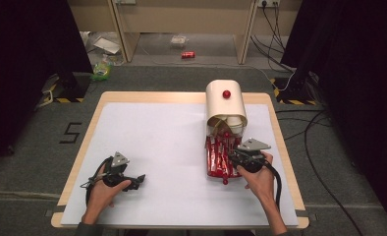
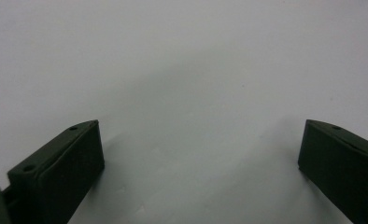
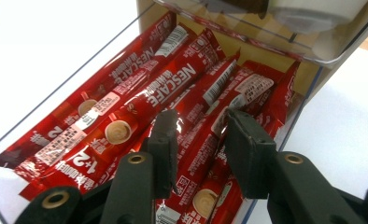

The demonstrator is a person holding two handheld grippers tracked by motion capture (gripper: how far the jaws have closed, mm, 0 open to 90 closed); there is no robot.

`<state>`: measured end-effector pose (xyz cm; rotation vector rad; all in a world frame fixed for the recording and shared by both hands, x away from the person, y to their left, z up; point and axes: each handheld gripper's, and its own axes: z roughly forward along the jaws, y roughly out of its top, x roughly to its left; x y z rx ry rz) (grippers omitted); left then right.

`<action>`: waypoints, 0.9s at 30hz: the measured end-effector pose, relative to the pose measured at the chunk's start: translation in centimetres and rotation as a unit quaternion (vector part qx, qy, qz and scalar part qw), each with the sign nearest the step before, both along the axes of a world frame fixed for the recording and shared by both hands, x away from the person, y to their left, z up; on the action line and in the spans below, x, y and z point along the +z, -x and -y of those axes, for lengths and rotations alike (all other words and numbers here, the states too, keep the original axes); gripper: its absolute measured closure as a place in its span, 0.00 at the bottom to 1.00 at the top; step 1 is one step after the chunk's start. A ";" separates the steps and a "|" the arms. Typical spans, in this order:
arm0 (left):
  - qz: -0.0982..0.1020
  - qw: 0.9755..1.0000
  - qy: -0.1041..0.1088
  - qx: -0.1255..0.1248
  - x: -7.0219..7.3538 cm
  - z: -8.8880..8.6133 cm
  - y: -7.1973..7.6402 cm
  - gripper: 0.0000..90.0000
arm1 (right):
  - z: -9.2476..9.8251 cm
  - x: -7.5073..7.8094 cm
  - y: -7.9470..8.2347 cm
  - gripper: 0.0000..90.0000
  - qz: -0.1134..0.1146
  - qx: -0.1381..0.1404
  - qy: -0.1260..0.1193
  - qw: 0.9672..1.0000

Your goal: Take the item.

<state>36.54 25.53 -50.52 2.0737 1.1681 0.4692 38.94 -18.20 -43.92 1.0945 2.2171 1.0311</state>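
Observation:
A clear tray [image 1: 207, 173] of red Nescafe coffee sachets [image 1: 219, 156] lies on the white table mat, in front of a cream dispenser [image 1: 225, 105] with a red knob [image 1: 226, 94]. My right gripper [image 1: 232, 156] hangs over the tray's right side. In the right gripper view its tips [image 3: 201, 128] straddle one sachet [image 3: 205, 116] that lies among several others. The pads stand just off its sides, so the gripper is open. My left gripper [image 1: 138, 180] rests low on the mat at the front left. Its jaws [image 2: 201, 144] are wide open over bare mat.
Paper cups [image 1: 232, 123] show in the dispenser's open front. The mat [image 1: 157, 137] covers a wooden table whose edge [image 1: 76, 152] frames it. Beyond the table, on the floor, are a red can [image 1: 188, 54], litter and cables [image 1: 324, 147].

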 end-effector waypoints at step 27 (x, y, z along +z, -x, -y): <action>0.000 1.000 0.000 0.000 0.0 0.0 0.0 0.00 | -0.4 -0.9 -0.8 0.87 -0.007 -0.015 -0.002 1.000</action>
